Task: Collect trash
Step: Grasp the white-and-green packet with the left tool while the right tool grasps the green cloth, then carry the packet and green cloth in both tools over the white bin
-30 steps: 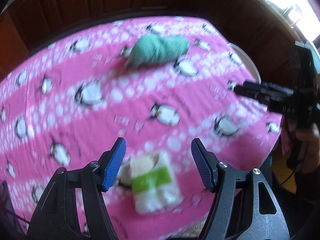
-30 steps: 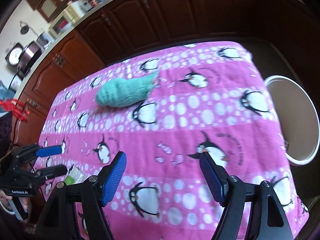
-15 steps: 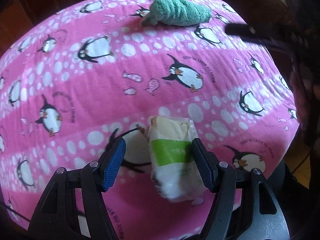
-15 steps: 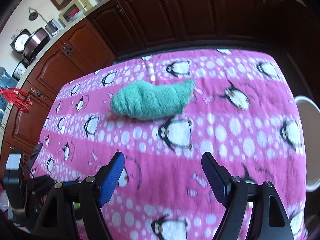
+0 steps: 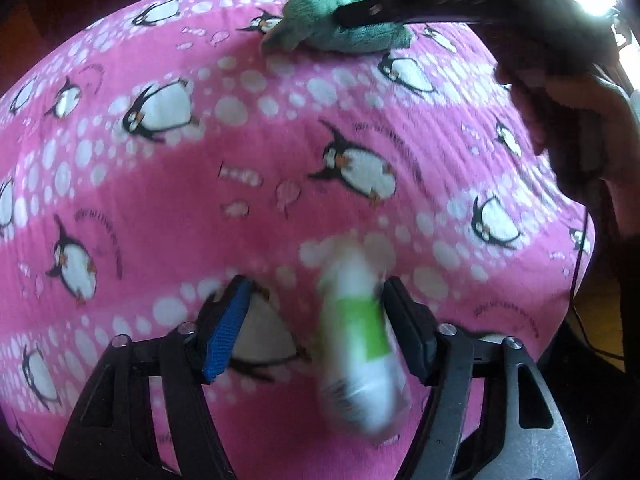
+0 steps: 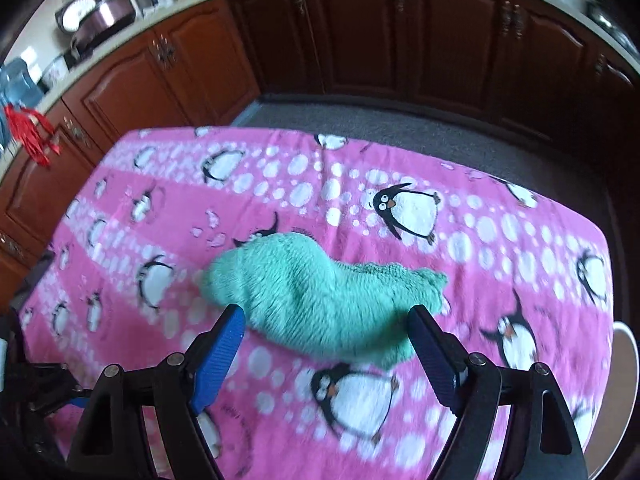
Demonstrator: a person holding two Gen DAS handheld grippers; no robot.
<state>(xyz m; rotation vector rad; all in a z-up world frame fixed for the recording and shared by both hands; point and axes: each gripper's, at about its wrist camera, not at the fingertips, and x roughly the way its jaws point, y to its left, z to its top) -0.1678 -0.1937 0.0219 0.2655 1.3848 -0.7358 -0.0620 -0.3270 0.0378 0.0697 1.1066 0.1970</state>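
A white wrapper with a green band [image 5: 360, 340] lies blurred on the pink penguin tablecloth [image 5: 160, 184]. It sits between the jaws of my left gripper [image 5: 316, 292], which are closing; it rests against the right finger, while the left blue pad stands apart from it. A teal fuzzy cloth [image 6: 312, 284] lies bunched further up the table. My right gripper [image 6: 326, 316] hovers at its near edge, jaws opening, the cloth spanning the gap just beyond the tips. In the left wrist view that cloth [image 5: 352, 36] shows with a black right finger [image 5: 400, 4] over it.
A person's hand [image 5: 580, 112] holds the right gripper at the table's right side. A white bin rim [image 6: 629, 344] shows past the table's right edge. Dark wooden cabinets [image 6: 360, 40] and grey carpet lie beyond the far edge.
My left gripper has sunk around the wrapper and its jaws have narrowed; the wrapper now leans on the right finger. My right gripper has swept across the table to the teal cloth.
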